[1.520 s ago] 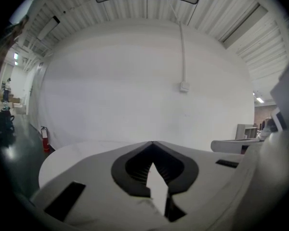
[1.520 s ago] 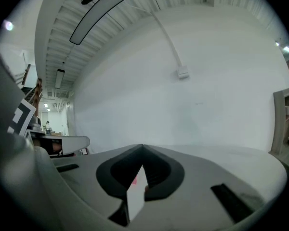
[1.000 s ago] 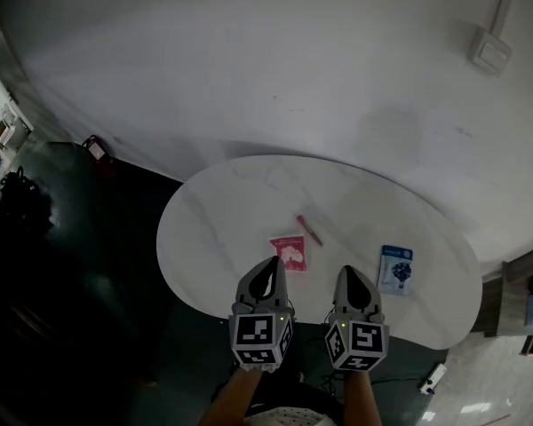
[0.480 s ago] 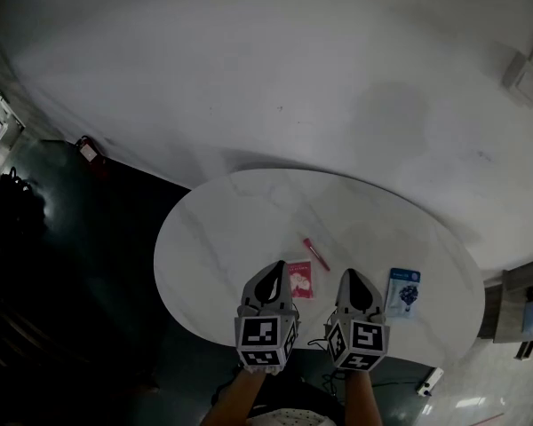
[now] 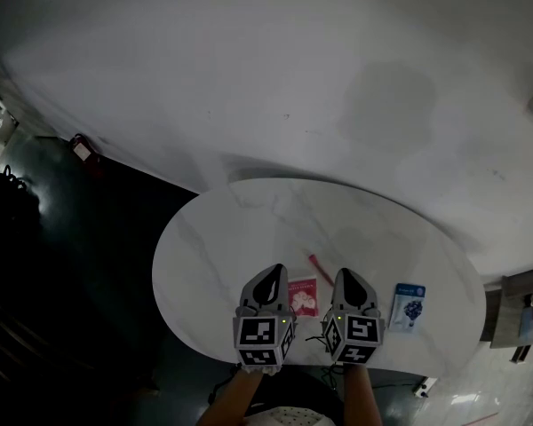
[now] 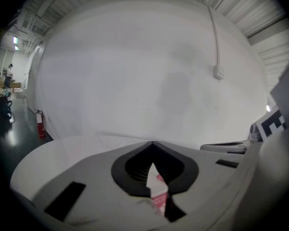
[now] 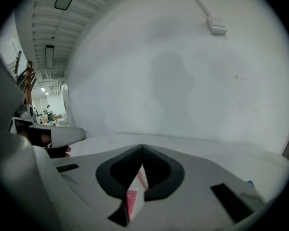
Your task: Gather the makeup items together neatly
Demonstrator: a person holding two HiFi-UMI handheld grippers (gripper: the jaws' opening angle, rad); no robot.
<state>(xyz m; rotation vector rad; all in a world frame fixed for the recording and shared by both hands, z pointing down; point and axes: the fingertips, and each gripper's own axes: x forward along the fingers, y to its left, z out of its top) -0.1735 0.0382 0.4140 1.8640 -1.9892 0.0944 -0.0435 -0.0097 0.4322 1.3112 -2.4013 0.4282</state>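
The left tongs [image 5: 270, 273] and right tongs [image 5: 347, 276] have advanced over the near edge of the round white marbled worktop [image 5: 222, 238]. The flat pink sachet [image 5: 303, 296], earlier ahead of them, now lies between them. The thin red stick [image 5: 319, 265], perhaps a lip pencil, sits just beyond the right pair.

The print on the red packet [image 5: 303, 296] and the blue packet [image 5: 409, 305], both near the front of the table [image 5: 213, 238], is too small for us to read. We cannot tell whether the pink stick [image 5: 319, 268] touches the red packet. The left gripper [image 5: 273, 270] and right gripper [image 5: 346, 273] cover part of the table's near edge, and the picture's lower edge cuts off the forearms [image 5: 235, 398] below it. Each gripper view gives us only a sliver of the red packet through the gap under the jaws. In the right gripper view the blue packet is a mere blurred corner at the table's right.
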